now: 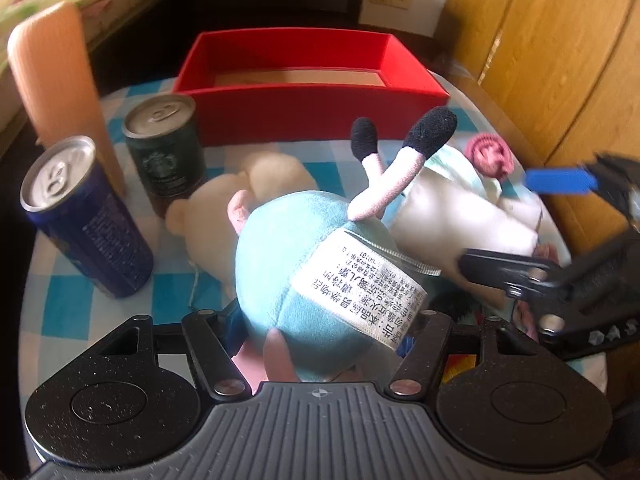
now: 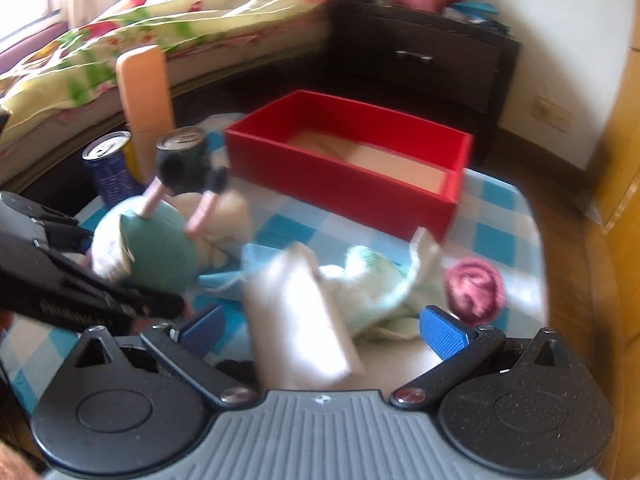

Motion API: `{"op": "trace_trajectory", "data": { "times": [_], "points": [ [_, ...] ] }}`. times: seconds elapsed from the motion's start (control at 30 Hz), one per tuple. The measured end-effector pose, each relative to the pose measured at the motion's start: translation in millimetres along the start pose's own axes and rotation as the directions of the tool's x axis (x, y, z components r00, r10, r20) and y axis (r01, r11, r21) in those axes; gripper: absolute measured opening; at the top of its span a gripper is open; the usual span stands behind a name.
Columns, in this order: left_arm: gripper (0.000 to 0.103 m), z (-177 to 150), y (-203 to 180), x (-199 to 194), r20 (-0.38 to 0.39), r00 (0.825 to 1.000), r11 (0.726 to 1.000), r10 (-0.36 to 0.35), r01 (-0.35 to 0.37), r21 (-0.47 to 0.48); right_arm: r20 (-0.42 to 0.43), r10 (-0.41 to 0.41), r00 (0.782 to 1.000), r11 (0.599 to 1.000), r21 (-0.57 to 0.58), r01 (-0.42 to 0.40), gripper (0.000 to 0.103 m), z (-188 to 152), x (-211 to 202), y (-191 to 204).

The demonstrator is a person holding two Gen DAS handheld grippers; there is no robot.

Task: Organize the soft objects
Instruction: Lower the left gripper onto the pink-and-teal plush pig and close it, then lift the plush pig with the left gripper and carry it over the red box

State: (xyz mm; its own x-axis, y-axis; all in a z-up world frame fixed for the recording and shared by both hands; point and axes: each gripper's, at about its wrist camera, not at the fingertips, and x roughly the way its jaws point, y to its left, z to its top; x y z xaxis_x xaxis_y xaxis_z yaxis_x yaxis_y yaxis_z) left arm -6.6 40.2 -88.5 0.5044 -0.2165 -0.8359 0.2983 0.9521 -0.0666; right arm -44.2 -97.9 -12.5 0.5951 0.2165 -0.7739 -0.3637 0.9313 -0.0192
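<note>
Left wrist view: red box (image 1: 304,92) at the counter's far edge lay empty; nothing sorted yet. Blue plush toy (image 1: 304,256) sat between the left gripper (image 1: 320,320) fingers, apparently clenched. Right gripper (image 2: 320,326) fingers stood released around a white pouch (image 2: 304,320).

The dark green can (image 1: 168,148), standing at the far left beside the red box, bears a round Starbucks emblem on its side. A white care label (image 1: 360,280) sewn to the light blue plush toy (image 1: 288,264) carries black Chinese print, too skewed to read. The blue can (image 1: 88,216) has small white print, illegible.
</note>
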Motion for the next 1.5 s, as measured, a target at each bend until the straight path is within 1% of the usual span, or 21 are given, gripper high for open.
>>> {"op": "trace_trajectory", "data": {
  "times": [0.03, 0.13, 0.23, 0.33, 0.37, 0.4, 0.43, 0.47, 0.53, 0.6, 0.67, 0.7, 0.77, 0.8, 0.97, 1.27, 1.5],
  "points": [
    [0.065, -0.6, -1.1, 1.3, -0.003, 1.000, 1.000, 0.020, -0.020, 0.010, -0.015, 0.010, 1.000, 1.000, -0.008, -0.011, 0.084, 1.5, 5.1, 1.1],
    [0.065, -1.0, 8.3, 7.6, -0.033, 0.999, 1.000, 0.023, -0.023, -0.019, -0.071, 0.006, 0.997, 1.000, -0.001, -0.006, 0.084, 3.9, 22.0, 0.0],
    [0.065, -1.3, 12.6, 8.9, -0.049, 0.998, 0.999, 0.029, -0.030, -0.025, -0.124, 0.010, 0.992, 1.000, -0.001, -0.010, 0.083, 4.7, 37.1, -0.4],
    [0.065, -1.1, 9.1, 11.8, -0.062, 0.997, 0.999, 0.044, -0.044, 0.002, -0.159, -0.031, 0.987, 0.997, -0.072, 0.020, 0.078, 2.0, 46.4, 5.9],
    [0.065, -1.7, 8.2, 14.8, -0.068, 0.996, 0.999, 0.051, -0.051, 0.006, -0.166, -0.038, 0.985, 0.995, -0.095, 0.022, 0.071, 0.3, 49.1, 8.9],
    [0.065, -2.6, 7.8, 18.4, -0.078, 0.995, 0.998, 0.061, -0.061, 0.004, -0.178, -0.039, 0.983, 0.994, -0.106, 0.020, 0.065, -1.3, 51.7, 10.8],
    [0.065, -2.9, 7.7, 22.3, -0.089, 0.994, 0.998, 0.070, -0.070, 0.003, -0.192, -0.032, 0.981, 0.994, -0.107, 0.012, 0.052, -1.9, 54.6, 12.2],
    [0.066, -2.8, 7.2, 24.5, -0.095, 0.993, 0.997, 0.074, -0.074, 0.004, -0.209, -0.016, 0.978, 0.995, -0.098, -0.005, 0.036, -3.0, 57.0, 11.9],
    [0.066, -1.5, 5.0, 24.6, -0.101, 0.992, 0.997, 0.077, -0.077, 0.006, -0.230, 0.006, 0.973, 0.997, -0.071, -0.023, 0.036, -5.0, 59.6, 8.1],
    [0.066, -1.0, 3.4, 25.9, -0.105, 0.991, 0.997, 0.083, -0.083, 0.007, -0.220, -0.003, 0.975, 0.998, -0.068, -0.013, 0.035, -6.0, 56.4, 5.9],
    [0.065, -0.7, 1.6, 25.9, -0.106, 0.991, 0.996, 0.084, -0.084, 0.006, -0.215, 0.025, 0.976, 0.999, -0.029, -0.032, 0.034, -5.0, 50.8, 2.2],
    [0.065, -0.3, 3.1, 24.7, -0.108, 0.992, 0.998, 0.066, -0.067, -0.009, -0.212, 0.047, 0.976, 0.999, -0.002, -0.048, 0.034, -4.3, 47.4, -0.5],
    [0.064, 1.0, 11.8, 23.2, -0.125, 0.992, 0.997, -0.002, -0.007, -0.075, -0.202, 0.099, 0.974, 0.994, 0.056, -0.089, 0.034, -1.9, 39.4, -6.0],
    [0.064, 0.6, 15.7, 22.0, -0.128, 0.992, 0.995, -0.019, 0.006, -0.104, -0.195, 0.117, 0.974, 0.992, 0.077, -0.104, 0.034, -0.7, 35.4, -8.1],
    [0.064, -2.2, 20.3, 10.5, -0.114, 0.993, 0.990, -0.035, 0.019, -0.138, -0.168, 0.190, 0.967, 0.972, 0.168, -0.162, 0.034, 2.7, 23.3, -20.4],
    [0.064, 9.0, 11.4, -16.5, -0.038, 0.997, 0.987, -0.070, 0.064, -0.148, -0.123, 0.237, 0.964, 0.954, 0.217, -0.207, 0.034, 3.5, 6.9, -26.2],
    [0.064, 25.4, 0.2, -34.1, 0.031, 0.995, 0.986, -0.097, 0.100, -0.136, -0.066, 0.240, 0.969, 0.947, 0.234, -0.218, 0.034, 11.4, -5.6, -30.4]
  ]
}}
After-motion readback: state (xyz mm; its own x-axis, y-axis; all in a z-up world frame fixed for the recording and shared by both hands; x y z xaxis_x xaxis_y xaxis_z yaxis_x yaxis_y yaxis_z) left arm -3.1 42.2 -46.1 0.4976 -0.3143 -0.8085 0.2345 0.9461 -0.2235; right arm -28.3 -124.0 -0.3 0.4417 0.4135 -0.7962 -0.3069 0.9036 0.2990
